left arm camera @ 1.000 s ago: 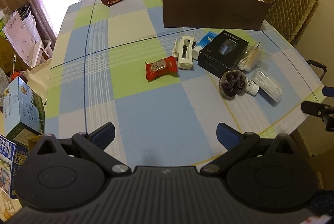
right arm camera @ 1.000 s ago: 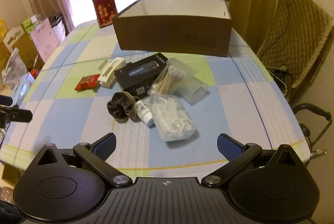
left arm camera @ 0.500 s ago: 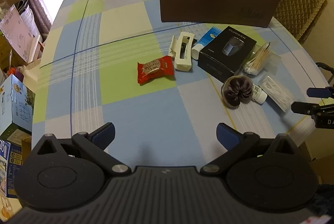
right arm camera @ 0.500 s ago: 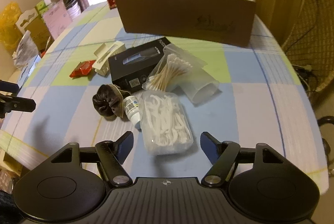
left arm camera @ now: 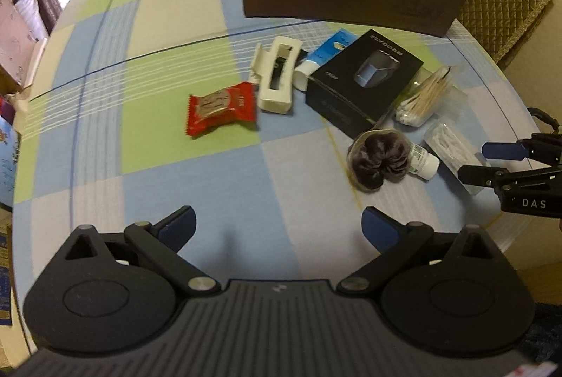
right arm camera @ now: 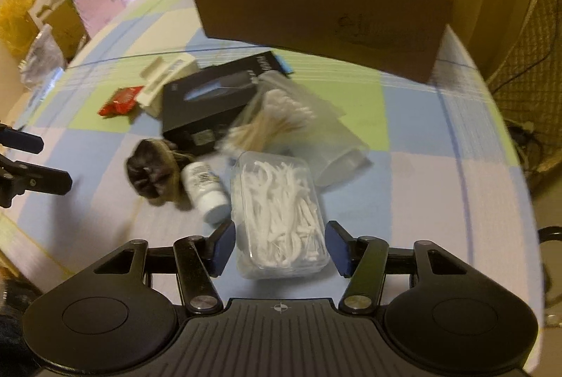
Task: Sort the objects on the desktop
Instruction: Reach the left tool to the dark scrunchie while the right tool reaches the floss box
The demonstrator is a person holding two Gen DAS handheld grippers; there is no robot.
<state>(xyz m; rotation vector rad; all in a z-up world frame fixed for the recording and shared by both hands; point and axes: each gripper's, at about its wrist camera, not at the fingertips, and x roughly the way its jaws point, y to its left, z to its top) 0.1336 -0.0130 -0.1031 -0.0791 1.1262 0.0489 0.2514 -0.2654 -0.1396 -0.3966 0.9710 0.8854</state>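
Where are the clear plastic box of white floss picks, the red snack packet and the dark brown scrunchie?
clear plastic box of white floss picks (right arm camera: pixel 279 215), right wrist view, lid centre
red snack packet (left arm camera: pixel 220 108), left wrist view, wrapper middle
dark brown scrunchie (left arm camera: pixel 381 158), left wrist view, fabric folds

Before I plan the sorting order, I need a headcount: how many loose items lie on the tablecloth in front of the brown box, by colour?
White or clear: 4 - hair claw clip, small bottle, floss pick box, cotton swab pack
Black: 1 - shaver box
Red: 1 - snack packet
Blue and white: 1 - tube
Dark brown: 1 - scrunchie
Total: 8
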